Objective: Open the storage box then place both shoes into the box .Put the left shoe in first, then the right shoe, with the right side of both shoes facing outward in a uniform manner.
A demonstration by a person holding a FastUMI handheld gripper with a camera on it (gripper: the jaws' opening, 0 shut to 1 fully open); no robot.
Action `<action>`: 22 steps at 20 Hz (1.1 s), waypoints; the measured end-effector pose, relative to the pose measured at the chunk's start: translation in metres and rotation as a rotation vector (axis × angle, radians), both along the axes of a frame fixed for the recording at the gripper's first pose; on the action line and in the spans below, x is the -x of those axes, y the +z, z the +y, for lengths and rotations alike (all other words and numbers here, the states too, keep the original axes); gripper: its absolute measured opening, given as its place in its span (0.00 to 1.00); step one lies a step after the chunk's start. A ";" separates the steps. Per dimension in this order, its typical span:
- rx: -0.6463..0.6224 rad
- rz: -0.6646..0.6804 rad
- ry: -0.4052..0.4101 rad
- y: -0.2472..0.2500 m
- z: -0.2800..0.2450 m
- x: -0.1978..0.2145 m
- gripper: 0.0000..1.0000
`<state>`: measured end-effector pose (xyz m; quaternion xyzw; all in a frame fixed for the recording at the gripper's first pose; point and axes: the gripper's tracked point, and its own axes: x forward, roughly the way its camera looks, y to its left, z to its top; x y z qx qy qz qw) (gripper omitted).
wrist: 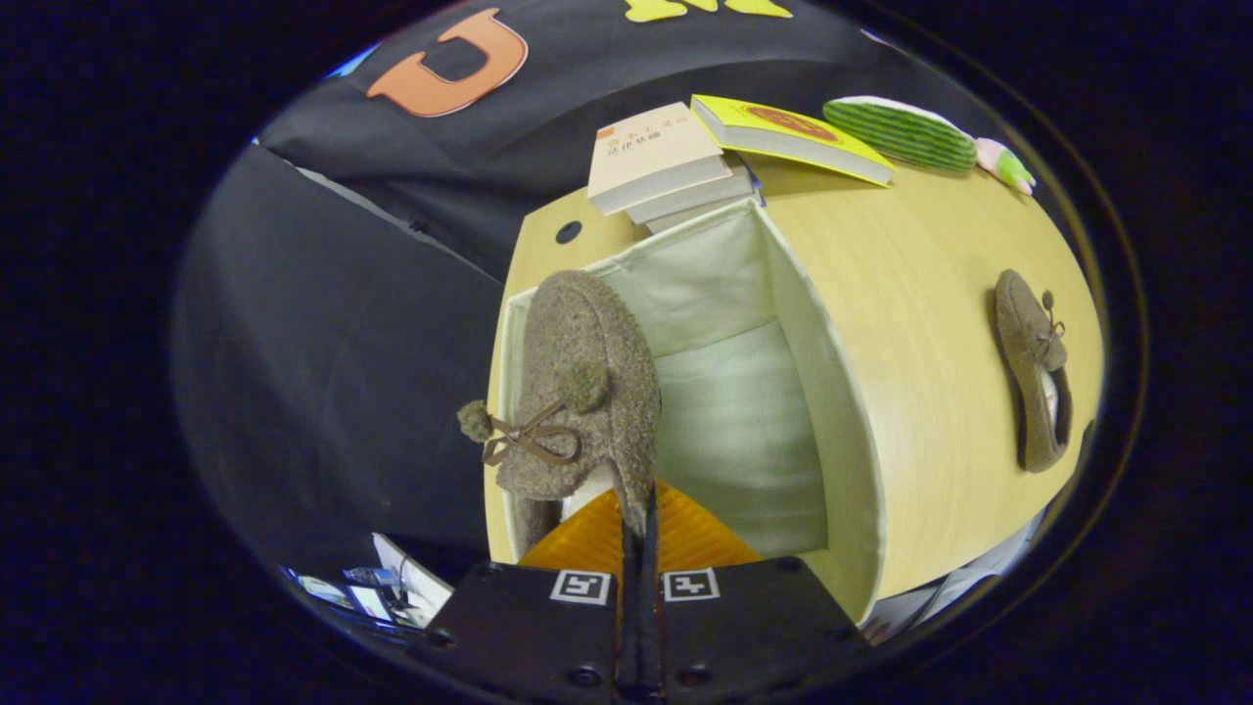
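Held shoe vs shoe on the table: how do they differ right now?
The held shoe is pinched in the hand-held gripper over the open box; the other shoe lies free on the table, beside the box. Held one shows its top and pompoms; the other shows its opening. Both are brown and fuzzy, with bows.

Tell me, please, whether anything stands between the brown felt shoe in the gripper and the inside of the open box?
Nothing visible: the gripper holds the brown felt shoe over the open cream fabric box, whose interior looks bare.

Brown held shoe (587,392) over open white box (783,392); second shoe (1033,367) on table
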<state>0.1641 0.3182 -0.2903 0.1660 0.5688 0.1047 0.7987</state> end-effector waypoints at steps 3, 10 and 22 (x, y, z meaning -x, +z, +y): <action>-0.008 0.001 0.011 -0.008 0.007 0.001 0.06; 0.053 -0.116 0.176 0.013 -0.011 -0.003 0.44; 0.192 -0.147 0.210 0.070 -0.144 0.016 1.00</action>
